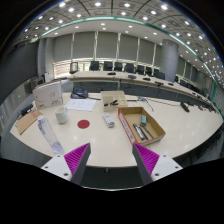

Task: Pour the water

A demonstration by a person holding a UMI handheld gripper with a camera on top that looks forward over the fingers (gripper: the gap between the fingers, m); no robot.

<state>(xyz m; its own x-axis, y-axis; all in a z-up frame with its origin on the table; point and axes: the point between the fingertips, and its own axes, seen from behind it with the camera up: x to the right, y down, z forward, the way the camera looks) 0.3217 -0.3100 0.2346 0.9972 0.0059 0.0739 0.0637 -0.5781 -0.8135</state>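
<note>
The gripper [112,165] hangs wide open, empty, short of the table [180,125]; an upright cup [61,117] beyond.

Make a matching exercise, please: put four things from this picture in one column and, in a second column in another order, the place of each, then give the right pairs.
Things:
1. dark bottle
2. small white cup
3. open cardboard box
4. gripper

Places:
A. on the table's right part, ahead of the right finger
B. at the near table edge, fingers open, nothing between them
C. beside the red disc, beyond the left finger
D. upright near the table's left side, left of the cup

Pairs: 1-D, 2-C, 3-A, 4-B
</note>
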